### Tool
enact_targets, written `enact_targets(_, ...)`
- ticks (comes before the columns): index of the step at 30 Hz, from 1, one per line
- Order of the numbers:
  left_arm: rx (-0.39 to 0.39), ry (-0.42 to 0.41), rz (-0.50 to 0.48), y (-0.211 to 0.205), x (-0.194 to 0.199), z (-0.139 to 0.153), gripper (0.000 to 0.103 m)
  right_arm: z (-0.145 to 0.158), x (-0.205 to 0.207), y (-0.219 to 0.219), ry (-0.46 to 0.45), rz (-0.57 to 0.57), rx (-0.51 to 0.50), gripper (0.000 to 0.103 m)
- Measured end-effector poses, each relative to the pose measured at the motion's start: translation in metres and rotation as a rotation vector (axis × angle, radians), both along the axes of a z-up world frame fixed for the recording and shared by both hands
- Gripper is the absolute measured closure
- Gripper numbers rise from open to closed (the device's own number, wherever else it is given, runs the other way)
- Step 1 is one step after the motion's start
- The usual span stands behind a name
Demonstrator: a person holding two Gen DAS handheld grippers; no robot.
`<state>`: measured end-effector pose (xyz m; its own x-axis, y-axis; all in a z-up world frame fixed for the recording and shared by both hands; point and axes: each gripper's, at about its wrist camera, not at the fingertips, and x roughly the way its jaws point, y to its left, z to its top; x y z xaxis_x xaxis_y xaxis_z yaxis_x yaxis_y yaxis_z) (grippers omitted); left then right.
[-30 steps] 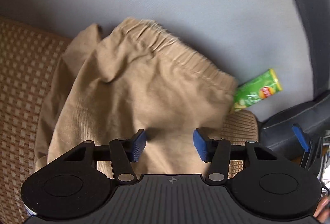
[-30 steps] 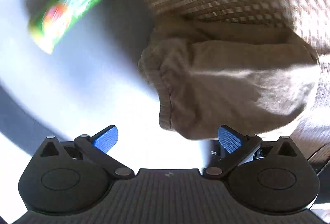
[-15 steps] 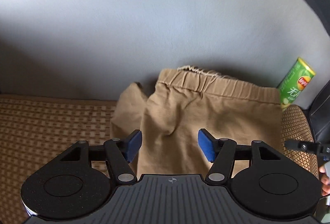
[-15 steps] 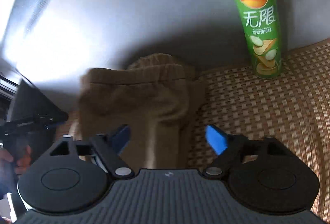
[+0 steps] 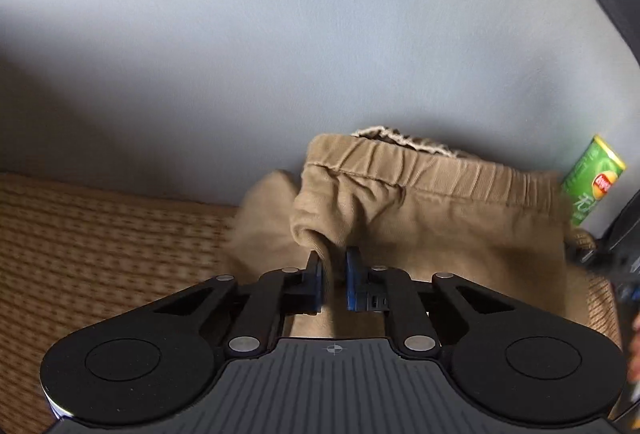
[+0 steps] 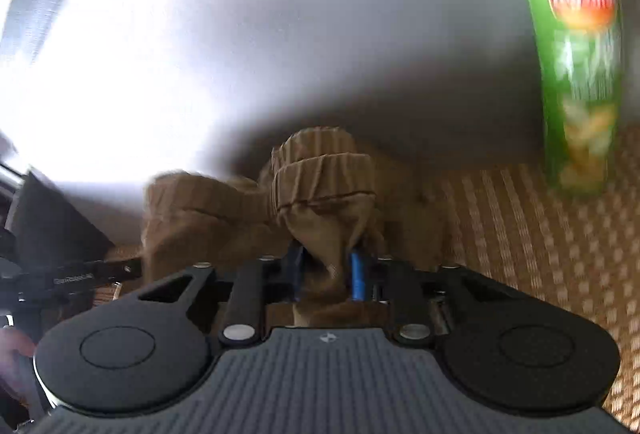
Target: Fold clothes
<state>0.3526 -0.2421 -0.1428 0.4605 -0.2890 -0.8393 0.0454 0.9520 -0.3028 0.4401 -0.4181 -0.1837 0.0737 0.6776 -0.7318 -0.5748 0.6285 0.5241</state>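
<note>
Khaki trousers (image 5: 432, 218) lie bunched on the woven mat (image 5: 100, 242), straight ahead of both claws. At the left side, the left claw (image 5: 334, 284) has just clenched on a fold below the waistband. The right claw (image 6: 326, 276) has just clenched on gathered cloth; a green chip can (image 6: 576, 46) stands to its right.

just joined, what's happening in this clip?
A person with a handheld gripper in each hand is folding tan pants on a woven mat. The left gripper and right gripper have both just closed on bunches of the fabric near the waistband. A green chip can stands beside the pants.
</note>
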Motion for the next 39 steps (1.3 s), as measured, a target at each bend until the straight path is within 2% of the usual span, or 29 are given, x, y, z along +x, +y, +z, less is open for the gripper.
enact_targets(1, 0.004, 0.012, 0.015, 0.009, -0.002, -0.005, 0.098, 0.006, -0.001, -0.004, -0.012, -0.002, 0.023, 0.082)
enact_targets(3, 0.002, 0.042, 0.053, 0.019, 0.0, -0.021, 0.098, 0.002, 0.001, -0.001, -0.048, -0.01, 0.004, 0.083)
enact_targets(6, 0.02, 0.043, 0.069, 0.016, 0.01, -0.045, 0.097, -0.033, 0.014, 0.011, -0.017, -0.066, -0.029, 0.083)
enact_targets(10, 0.014, 0.06, 0.098, 0.014, 0.024, -0.069, 0.091, -0.079, 0.029, 0.012, 0.04, -0.188, -0.013, 0.08)
enact_targets(11, 0.02, 0.063, 0.101, 0.015, 0.024, -0.068, 0.084, -0.085, 0.032, 0.01, 0.058, -0.201, -0.003, 0.074)
enact_targets(12, 0.022, 0.067, 0.111, 0.019, 0.023, -0.064, 0.071, -0.09, 0.037, 0.006, 0.088, -0.22, 0.001, 0.063)
enact_targets(13, 0.013, 0.071, 0.127, 0.024, 0.021, -0.057, 0.066, -0.093, 0.042, 0.0, 0.122, -0.242, 0.003, 0.051)
enact_targets(15, -0.018, 0.053, 0.146, 0.038, 0.012, -0.036, 0.063, -0.082, 0.047, -0.012, 0.144, -0.256, 0.001, 0.046)
enact_targets(16, -0.015, 0.03, 0.146, 0.042, 0.004, -0.02, 0.056, -0.067, 0.042, -0.017, 0.09, -0.241, -0.004, 0.046)
enact_targets(18, 0.017, -0.036, 0.111, 0.043, -0.016, 0.011, 0.058, -0.032, 0.025, -0.029, -0.033, -0.186, 0.01, 0.046)
enact_targets(21, 0.018, -0.123, -0.101, 0.014, -0.051, 0.043, 0.055, 0.012, -0.017, -0.049, -0.153, -0.053, 0.094, 0.046)
enact_targets(23, 0.046, -0.15, -0.216, -0.011, -0.068, 0.044, 0.05, 0.025, -0.05, -0.052, -0.216, 0.046, 0.101, 0.046)
enact_targets(25, 0.097, -0.142, -0.288, -0.037, -0.076, 0.029, 0.048, 0.019, -0.077, -0.046, -0.264, 0.125, 0.083, 0.046)
enact_targets(26, 0.129, -0.125, -0.288, -0.042, -0.074, 0.017, 0.056, 0.011, -0.086, -0.039, -0.262, 0.149, 0.063, 0.049)
enact_targets(27, 0.152, -0.105, -0.262, -0.041, -0.071, -0.001, 0.058, 0.002, -0.095, -0.032, -0.255, 0.17, 0.04, 0.05)
enact_targets(28, 0.116, -0.085, -0.221, -0.032, -0.066, -0.017, 0.058, -0.013, -0.094, -0.025, -0.25, 0.167, -0.013, 0.054)
enact_targets(29, 0.046, -0.051, -0.165, -0.022, -0.06, -0.022, 0.06, -0.031, -0.083, -0.021, -0.208, 0.139, -0.042, 0.066)
enact_targets(30, -0.018, -0.02, -0.107, -0.013, -0.055, -0.025, 0.063, -0.05, -0.071, -0.019, -0.157, 0.107, -0.064, 0.065)
enact_targets(31, -0.057, -0.003, -0.046, -0.004, -0.052, -0.02, 0.062, -0.052, -0.061, -0.023, -0.116, 0.052, -0.044, 0.068)
enact_targets(32, -0.073, -0.003, -0.011, 0.004, -0.053, -0.01, 0.061, -0.05, -0.052, -0.029, -0.076, -0.008, -0.014, 0.076)
enact_targets(33, -0.079, -0.022, 0.002, 0.01, -0.059, 0.002, 0.052, -0.048, -0.043, -0.035, -0.037, -0.068, 0.015, 0.075)
enact_targets(34, -0.073, -0.051, 0.009, 0.017, -0.068, 0.014, 0.045, -0.039, -0.038, -0.045, -0.042, -0.092, 0.067, 0.064)
enact_targets(35, -0.065, -0.081, 0.022, 0.025, -0.079, 0.022, 0.032, -0.027, -0.042, -0.058, -0.07, -0.085, 0.097, 0.042)
enact_targets(36, -0.06, -0.102, 0.04, 0.033, -0.091, 0.028, 0.025, -0.015, -0.047, -0.071, -0.1, -0.074, 0.123, 0.034)
enact_targets(37, -0.067, -0.101, 0.06, 0.04, -0.101, 0.028, 0.024, -0.008, -0.056, -0.083, -0.125, -0.048, 0.132, 0.029)
enact_targets(39, -0.096, -0.057, 0.095, 0.054, -0.113, 0.02, 0.024, -0.004, -0.072, -0.099, -0.15, 0.03, 0.098, 0.03)
